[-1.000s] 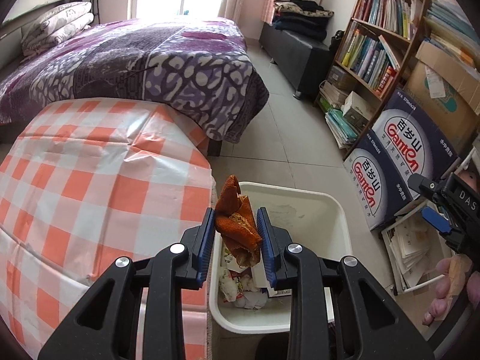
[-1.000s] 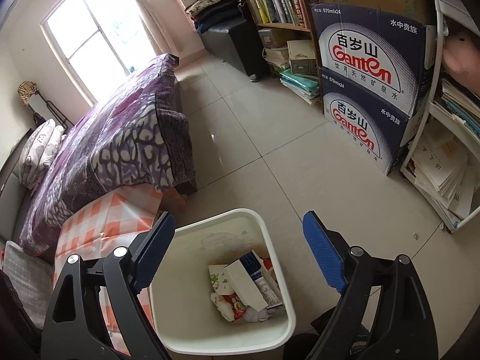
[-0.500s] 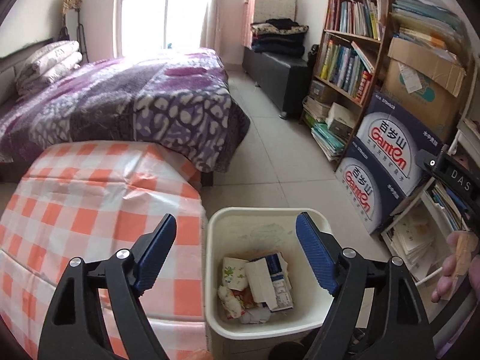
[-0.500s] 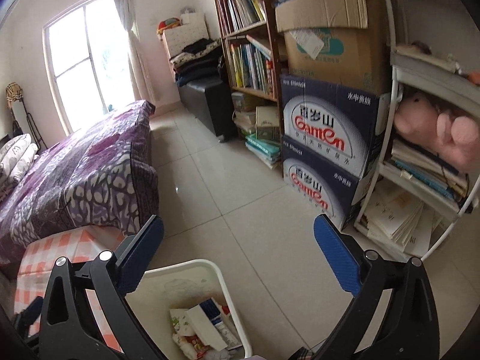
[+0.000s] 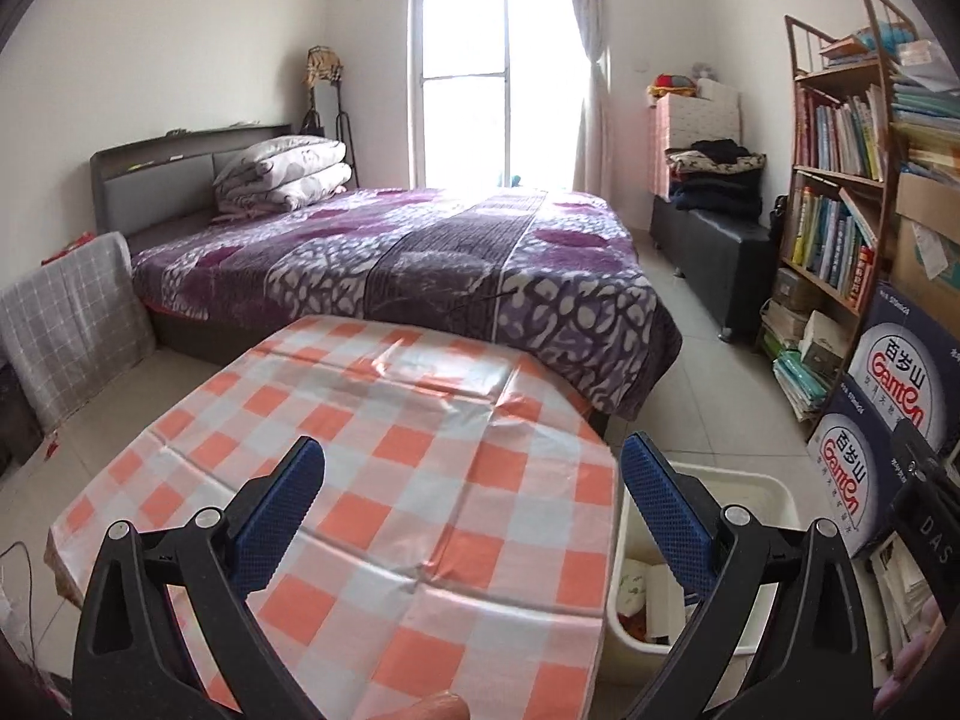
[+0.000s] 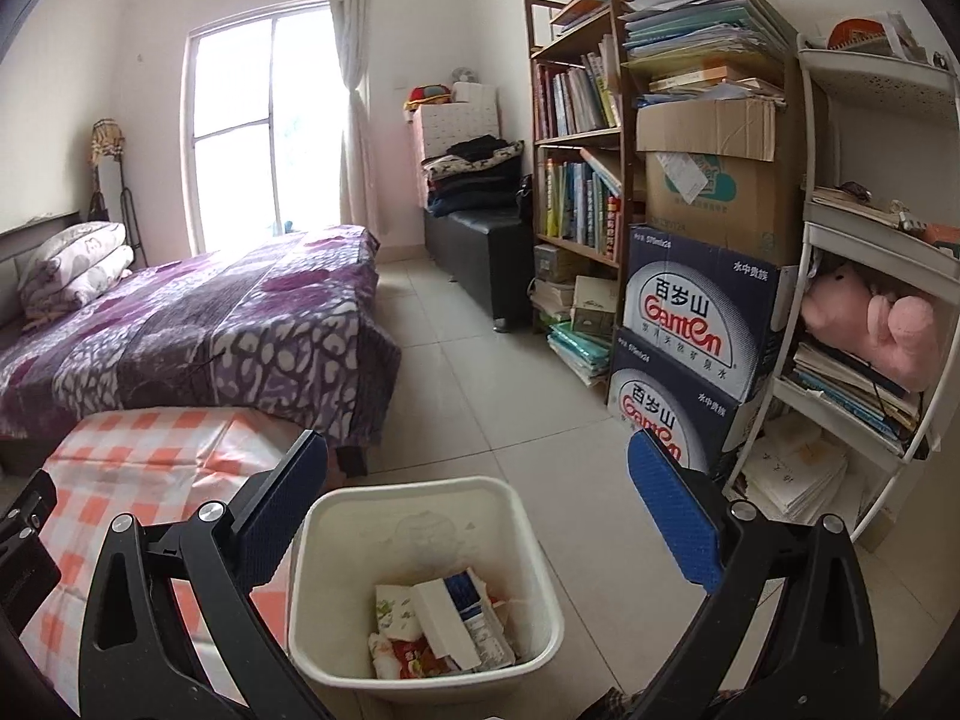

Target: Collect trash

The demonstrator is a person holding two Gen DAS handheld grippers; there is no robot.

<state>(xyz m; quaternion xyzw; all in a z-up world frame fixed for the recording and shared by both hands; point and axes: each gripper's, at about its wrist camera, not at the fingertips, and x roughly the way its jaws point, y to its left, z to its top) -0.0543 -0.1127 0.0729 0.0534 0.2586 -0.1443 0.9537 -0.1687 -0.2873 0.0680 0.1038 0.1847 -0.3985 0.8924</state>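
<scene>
- Left gripper [image 5: 471, 507]: a second ago clamping an orange wrapper over the bin [image 6: 420, 492]; now jaws wide, empty, hanging over the table [image 5: 420, 420].
- Right gripper [image 6: 477, 519]: jaws wide, empty, over the bin.
- Trash [image 6: 444, 624] is lying in the bin; table showing none, so collection is likely finishing.

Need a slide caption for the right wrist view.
Open right tongs above white trash bin holding discarded wrappers and cartons.

The right tongs [image 6: 477, 489] stand wide apart and hold nothing, above a white wastebasket [image 6: 528, 531] on the floor. Crumpled wrappers and a small carton [image 6: 444, 618] lie inside it. The checkered tabletop [image 6: 138, 462] sits just left; stacked Ganten boxes [image 6: 690, 330] stand far right.
</scene>
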